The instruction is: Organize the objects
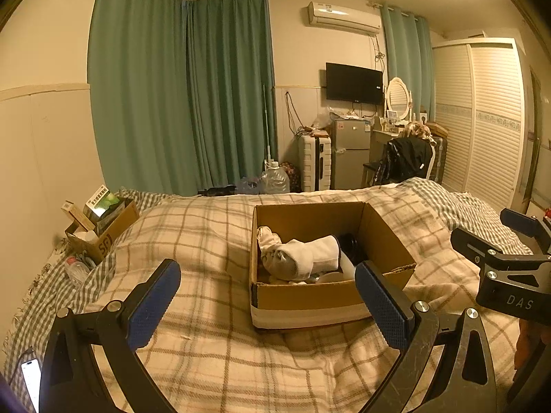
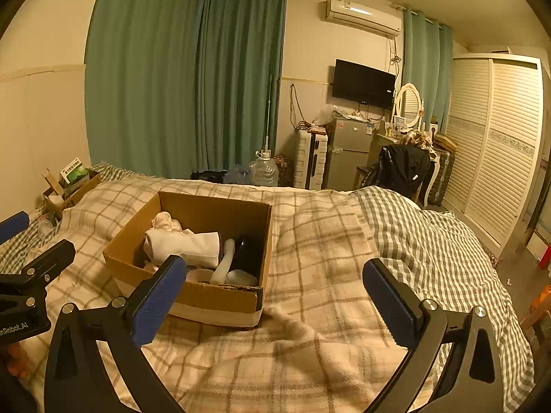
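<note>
An open cardboard box (image 1: 306,299) sits on the plaid bed cover; it also shows in the right wrist view (image 2: 220,297). Inside lie a rolled white sock (image 1: 303,256) (image 2: 186,246), a crumpled cloth (image 2: 165,221), a black object (image 1: 351,246) (image 2: 246,253) and a white object (image 2: 225,265). My left gripper (image 1: 267,304) is open and empty, just in front of the box. My right gripper (image 2: 275,304) is open and empty, to the right of the box front. The right gripper's body shows at the right edge of the left wrist view (image 1: 506,268).
A smaller cardboard box (image 1: 103,230) with packets stands at the bed's far left by the wall. A phone (image 1: 31,378) lies at the near left. A plastic bottle (image 1: 77,270) lies below the small box. Beyond the bed are a water jug (image 2: 263,170), suitcase, fridge and chair.
</note>
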